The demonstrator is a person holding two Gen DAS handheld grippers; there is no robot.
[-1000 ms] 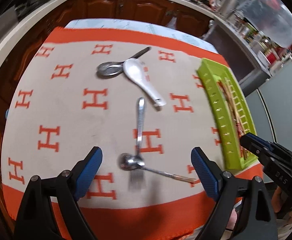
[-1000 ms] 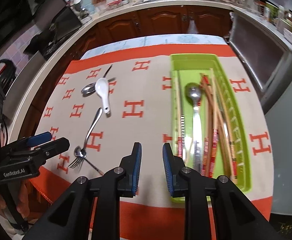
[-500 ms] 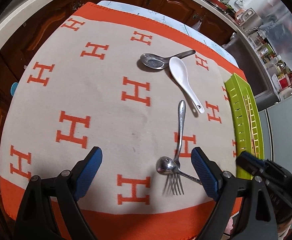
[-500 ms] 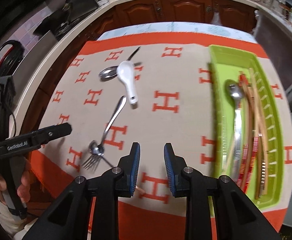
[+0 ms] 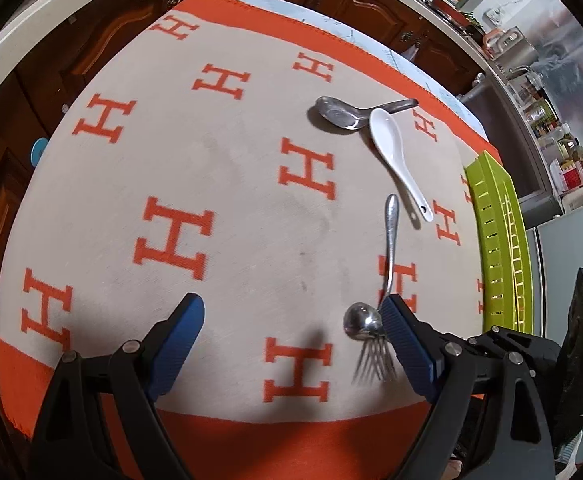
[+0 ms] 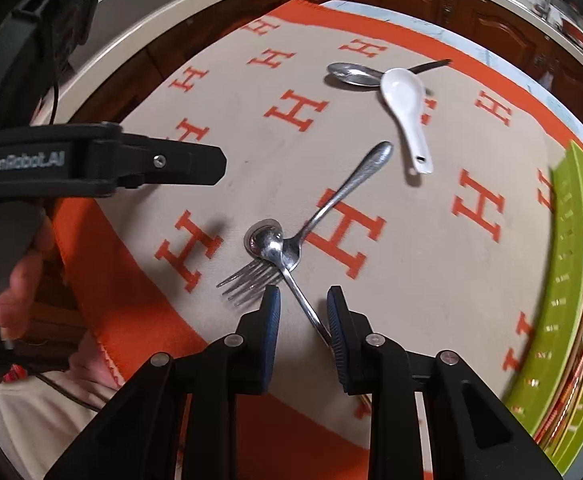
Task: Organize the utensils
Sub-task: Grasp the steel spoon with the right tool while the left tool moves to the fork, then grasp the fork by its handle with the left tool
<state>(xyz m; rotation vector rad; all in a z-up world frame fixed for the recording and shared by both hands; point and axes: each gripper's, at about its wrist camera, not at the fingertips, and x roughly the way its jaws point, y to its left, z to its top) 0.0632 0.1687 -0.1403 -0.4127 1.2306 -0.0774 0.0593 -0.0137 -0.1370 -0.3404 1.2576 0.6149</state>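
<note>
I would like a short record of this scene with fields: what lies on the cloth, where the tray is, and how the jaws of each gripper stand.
surface: cloth with orange H pattern
near pile: small metal spoon lying across a fork
far pair: white ceramic spoon resting on a metal spoon
tray: green tray at the cloth's right edge, holding chopsticks
left gripper: jaws wide open, nothing between them
right gripper: jaws closing around the small spoon's handle, only one pad at it

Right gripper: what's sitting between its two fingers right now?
In the right wrist view, the thin handle of the small spoon runs between the closing fingers of the right gripper, close to the right-hand pad; that spoon lies across the fork.
</note>
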